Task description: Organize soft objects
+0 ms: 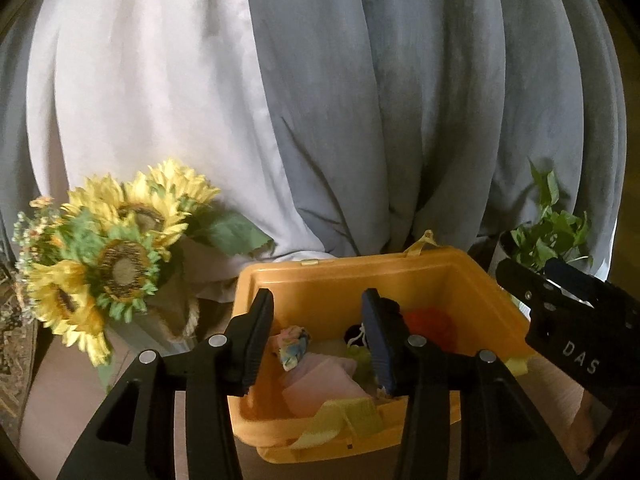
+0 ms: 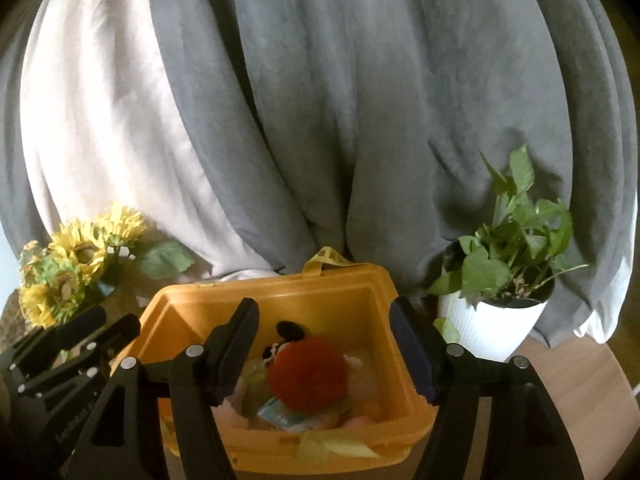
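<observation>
The left gripper is held with its fingers spread and nothing between them, poised above the near-left part of the orange bin. The right gripper is likewise held wide apart and empty, over the middle of the same bin.

Framed between the right fingers, a fuzzy red pompom is seen lying in the bin, resting on top of the other soft pieces. Just behind it a small dark plush item is visible; its shape is too blurred to be identified. A pink folded cloth lies at the near-left of the bin floor, with a small patterned fabric piece at its far edge. A pale yellow strap is draped over the near rim.

On the table, a bunch of artificial sunflowers stands to the left of the bin, and a potted green plant in a white ribbed pot to the right, near the bin's far-right corner. Grey and white curtains hang across the far side.
</observation>
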Available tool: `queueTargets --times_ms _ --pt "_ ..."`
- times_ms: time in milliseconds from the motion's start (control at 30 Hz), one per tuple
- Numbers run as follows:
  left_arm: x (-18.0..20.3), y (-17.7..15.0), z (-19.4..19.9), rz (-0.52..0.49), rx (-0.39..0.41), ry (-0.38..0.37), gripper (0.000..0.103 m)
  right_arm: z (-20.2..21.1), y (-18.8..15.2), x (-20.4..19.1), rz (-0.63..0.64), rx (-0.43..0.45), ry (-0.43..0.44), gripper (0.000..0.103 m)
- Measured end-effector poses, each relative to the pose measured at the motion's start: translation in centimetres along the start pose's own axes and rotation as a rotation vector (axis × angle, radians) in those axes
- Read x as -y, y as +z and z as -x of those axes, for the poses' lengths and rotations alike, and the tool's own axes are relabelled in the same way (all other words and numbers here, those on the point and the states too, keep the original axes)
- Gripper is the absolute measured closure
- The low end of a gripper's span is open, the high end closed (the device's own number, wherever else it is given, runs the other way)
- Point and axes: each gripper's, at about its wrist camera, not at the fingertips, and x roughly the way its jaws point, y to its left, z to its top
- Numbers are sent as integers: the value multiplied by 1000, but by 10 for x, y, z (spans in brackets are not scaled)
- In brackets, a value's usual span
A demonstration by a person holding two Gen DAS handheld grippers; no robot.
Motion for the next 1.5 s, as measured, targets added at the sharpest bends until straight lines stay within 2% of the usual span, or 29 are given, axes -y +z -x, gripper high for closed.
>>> queueTargets --times_ms 200,267,467,667,800,967,1133,1500 --pt "-3 -1 39 4 37 36 50 33 -2 -6 16 27 1 34" --pt "-5 -2 55 10 55 54 41 48 -4 -9 19 41 3 34" --pt "-12 -9 95 13 83 76 32 86 -11 -19 23 68 6 34" --pt "-17 -20 130 -11 119 97 15 122 -23 -27 25 89 -25 24" --pt "-20 -28 157 -32 157 116 9 144 -33 -29 13 101 -66 17" --pt "-23 -37 177 -38 163 103 1 174 -46 -31 -6 115 -117 13" --pt "-22 -46 197 -37 163 91 0 199 -56 -34 -13 131 -143 11" --pt "-14 -63 244 -29 168 118 0 246 -70 -32 -11 158 -152 8"
